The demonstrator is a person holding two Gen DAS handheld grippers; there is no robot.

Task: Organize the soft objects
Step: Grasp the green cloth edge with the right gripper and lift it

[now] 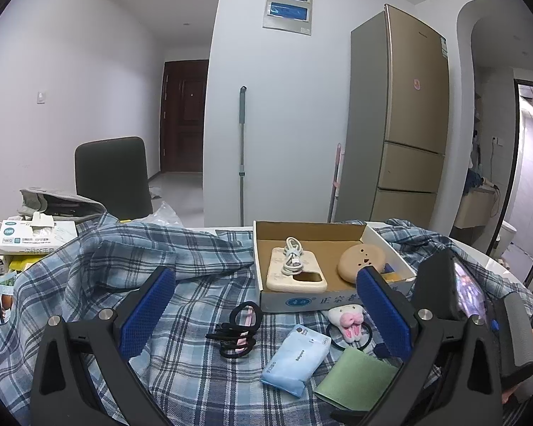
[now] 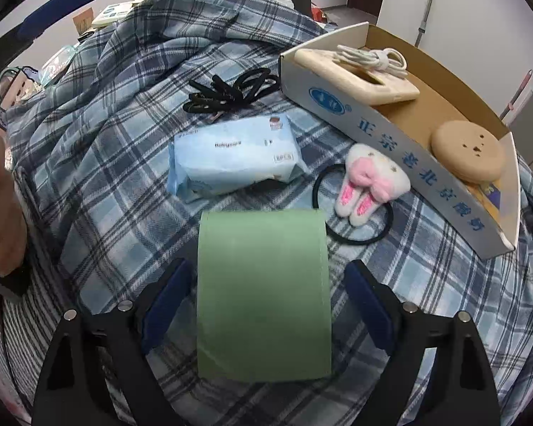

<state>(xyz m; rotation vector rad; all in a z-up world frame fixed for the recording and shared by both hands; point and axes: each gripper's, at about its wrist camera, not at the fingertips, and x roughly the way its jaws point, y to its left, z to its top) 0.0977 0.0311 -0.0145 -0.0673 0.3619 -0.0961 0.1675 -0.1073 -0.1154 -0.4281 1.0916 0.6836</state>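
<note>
A green cloth [image 2: 263, 294] lies flat on the plaid fabric between the open fingers of my right gripper [image 2: 266, 284], which do not touch it; it also shows in the left wrist view [image 1: 355, 380]. Beyond it lie a blue wipes pack [image 2: 231, 156] [image 1: 295, 358], a plush bunny hair tie [image 2: 366, 184] [image 1: 348, 319] and a bunch of black hair ties [image 2: 231, 90] [image 1: 238, 330]. A cardboard box [image 2: 337, 106] [image 1: 302, 301] holds a beige phone case, a white cable and a round beige puff. My left gripper [image 1: 266, 301] is open and empty above the fabric.
The blue plaid fabric [image 1: 124, 259] covers the table. A tissue box [image 1: 35, 238] and clutter sit at the far left. A dark chair [image 1: 113, 174], a mop [image 1: 241, 156] and a fridge [image 1: 408, 117] stand behind the table.
</note>
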